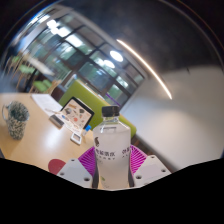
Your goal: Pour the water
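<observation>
Up top, a wide ceiling (150, 60) sweeps across with bright strip lights (118, 56), and big windows (70, 60) run from ten to twelve o'clock. Below them, the pale tabletop (35, 125) stretches away at about nine o'clock, tilted in this view. On it sits a green-and-dark box-like item (78, 108), just behind the bottle's shoulder at ten o'clock from it, with white sheets of paper (48, 103) lying beside it. Further out at nine o'clock, a small potted plant (15, 117) stands on the tabletop, well apart from the rest.

Front and centre now: a clear plastic water bottle (112, 148), dark cap (112, 111) on, white label facing us, standing upright between the fingers. The hand-held gripper (111, 168) has it — the magenta pads (88, 160) press against both sides of the bottle's body, one at eight o'clock, the other at four. Clamped on the bottle, with the bottle raised up against the background of the room rather than resting on the tabletop.
</observation>
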Tool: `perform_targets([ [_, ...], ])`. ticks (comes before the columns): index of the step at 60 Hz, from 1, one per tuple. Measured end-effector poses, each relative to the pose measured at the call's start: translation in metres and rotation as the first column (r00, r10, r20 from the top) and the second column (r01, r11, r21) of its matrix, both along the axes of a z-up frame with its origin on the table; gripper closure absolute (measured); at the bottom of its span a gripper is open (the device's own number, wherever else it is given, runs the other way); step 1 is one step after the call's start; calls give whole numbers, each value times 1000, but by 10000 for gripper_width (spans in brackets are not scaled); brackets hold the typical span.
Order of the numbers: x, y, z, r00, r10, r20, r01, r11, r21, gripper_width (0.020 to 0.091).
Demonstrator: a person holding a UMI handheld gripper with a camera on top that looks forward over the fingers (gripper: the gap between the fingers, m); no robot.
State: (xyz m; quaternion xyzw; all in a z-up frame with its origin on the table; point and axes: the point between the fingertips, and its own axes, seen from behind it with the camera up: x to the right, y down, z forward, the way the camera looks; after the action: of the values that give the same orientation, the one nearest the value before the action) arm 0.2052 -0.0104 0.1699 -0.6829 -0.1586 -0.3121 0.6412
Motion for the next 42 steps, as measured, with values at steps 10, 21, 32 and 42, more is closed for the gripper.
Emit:
perform_targets([
  [10, -98, 21, 20, 803, 87, 589, -35, 994, -100, 702],
  [21, -154, 19, -9, 286, 191, 939, 7, 980, -201, 699],
  [32, -163, 0, -6, 45, 197, 979, 26, 980, -199, 698],
  [42, -160, -8, 1, 38, 221, 975, 29, 975, -222, 698],
])
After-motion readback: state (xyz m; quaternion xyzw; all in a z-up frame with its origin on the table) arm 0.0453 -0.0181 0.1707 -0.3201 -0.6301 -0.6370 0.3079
